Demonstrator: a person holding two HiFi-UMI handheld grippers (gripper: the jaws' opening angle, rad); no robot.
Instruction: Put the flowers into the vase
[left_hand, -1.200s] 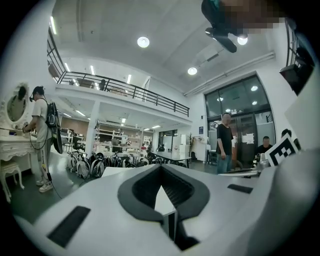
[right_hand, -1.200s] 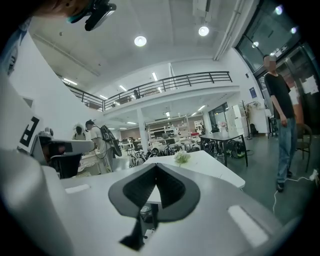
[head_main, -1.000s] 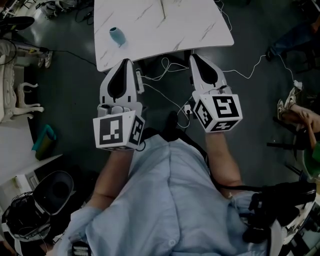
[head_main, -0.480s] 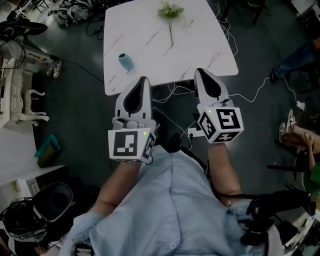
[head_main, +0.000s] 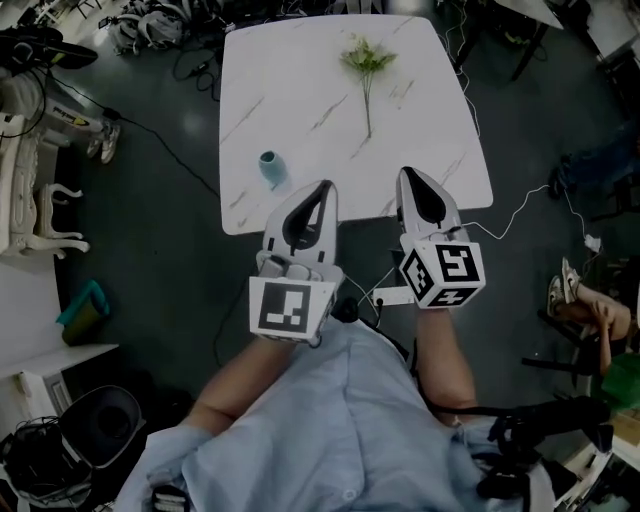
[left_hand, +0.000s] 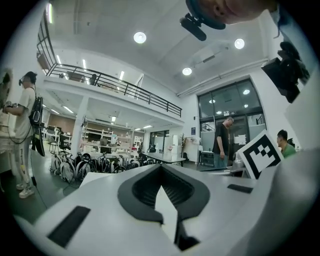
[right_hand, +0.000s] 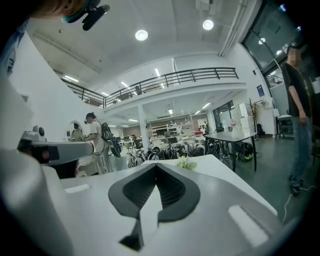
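Bench (head_main: 300, 70) was set with flower sprig (head_main: 366, 75), teal vase (head_main: 270, 168); left tongs (head_main: 318, 190), right tongs (head_main: 412, 175) clenched, empty. Approach step was judged; sprig grasp required next.

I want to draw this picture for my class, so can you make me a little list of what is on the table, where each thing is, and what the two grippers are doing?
Table: white marble top
Flowers: one green sprig lying flat toward the far side of the table
Vase: small and teal, near the table's near left corner, no flowers in it
Left gripper: shut, holding nothing, at the table's near edge, just right of the vase
Right gripper: shut, holding nothing, at the table's near edge
Job: not yet started
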